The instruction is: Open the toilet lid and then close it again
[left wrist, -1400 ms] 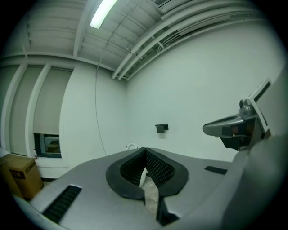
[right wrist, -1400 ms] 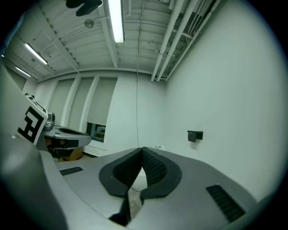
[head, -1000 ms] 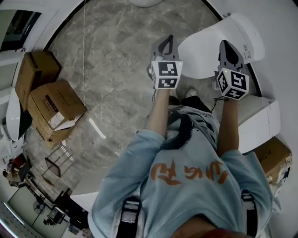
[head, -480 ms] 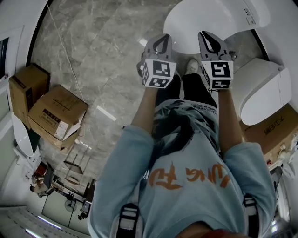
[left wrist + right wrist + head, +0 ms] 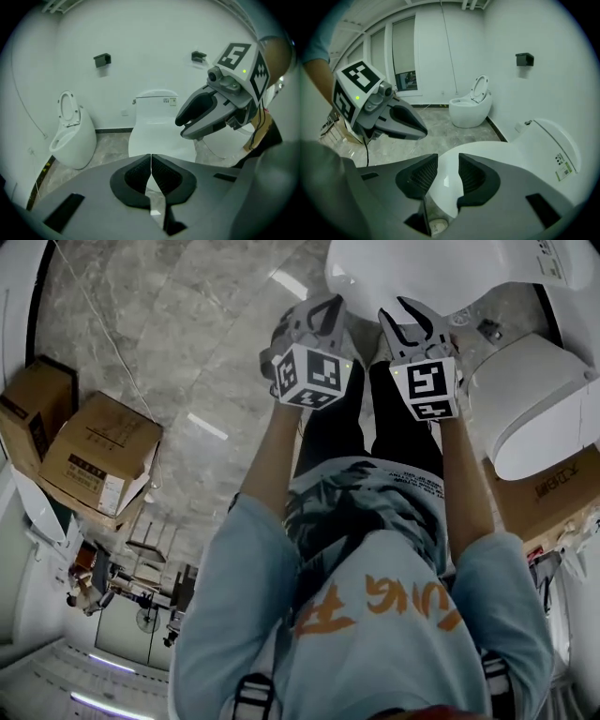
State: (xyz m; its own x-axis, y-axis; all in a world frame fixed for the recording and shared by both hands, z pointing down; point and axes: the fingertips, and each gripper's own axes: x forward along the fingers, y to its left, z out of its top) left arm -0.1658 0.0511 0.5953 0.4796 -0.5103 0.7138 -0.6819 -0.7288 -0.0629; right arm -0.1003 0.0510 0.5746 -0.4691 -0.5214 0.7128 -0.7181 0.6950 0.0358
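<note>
The toilet lid (image 5: 422, 273) is down, just in front of both grippers, so I think the opening step is only starting. The left gripper (image 5: 151, 161) has its fingers pressed together on nothing, and the right gripper (image 5: 448, 159) is spreading its fingers, empty; next it should catch the lid's front edge and lift. I count two grippers, three cardboard boxes (image 5: 98, 456), and one more toilet (image 5: 70, 136) by the wall.

The head view looked steeply down from above; both gripper views (wide-angle) looked along their own jaws from close by; all three shared the toilet lid (image 5: 422, 273).
</note>
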